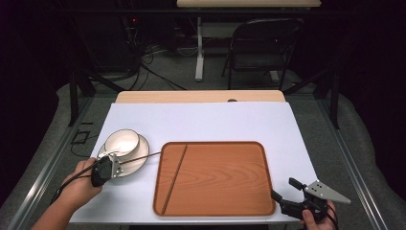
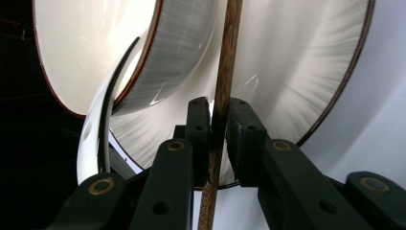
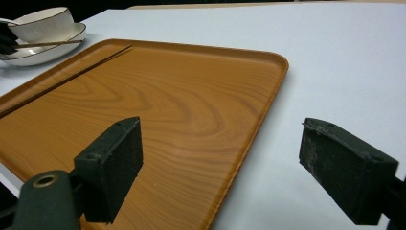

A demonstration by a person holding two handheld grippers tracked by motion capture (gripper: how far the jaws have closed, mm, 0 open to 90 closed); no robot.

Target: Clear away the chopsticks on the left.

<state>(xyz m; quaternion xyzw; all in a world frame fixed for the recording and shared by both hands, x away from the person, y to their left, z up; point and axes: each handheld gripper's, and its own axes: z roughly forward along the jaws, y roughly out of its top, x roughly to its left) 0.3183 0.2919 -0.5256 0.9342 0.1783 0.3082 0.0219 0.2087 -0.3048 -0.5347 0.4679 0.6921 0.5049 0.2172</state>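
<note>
1. The left gripper [image 2: 218,124] has its fingers [image 2: 198,129] drawn narrow around a thin brown chopstick [image 2: 225,72]; the pads appear to press it on both sides.
2. That chopstick runs straight ahead between the fingers, lying across a white plate [image 2: 297,72] with a dark rim. Its far end reaches toward the wooden tray [image 1: 215,211].
3. A white bowl [image 2: 95,48] sits on the plate, just to the left of the fingers. A white spoon [image 2: 93,139] rests nearer still on the same side.
4. The right gripper [image 3: 220,167] hovers with its fingers [image 3: 112,163] wide apart and nothing between them. The tray's near corner lies under its left finger, bare white bench [image 3: 335,72] under its right.
5. A second chopstick [image 1: 174,177] lies on the tray, well ahead of the right fingers.
6. The held chopstick looks light, stiff and smooth, so it may pivot or slip. A hold closer to its middle would likely keep it level. The plate and bowl look fragile, so lift clear without dragging.
</note>
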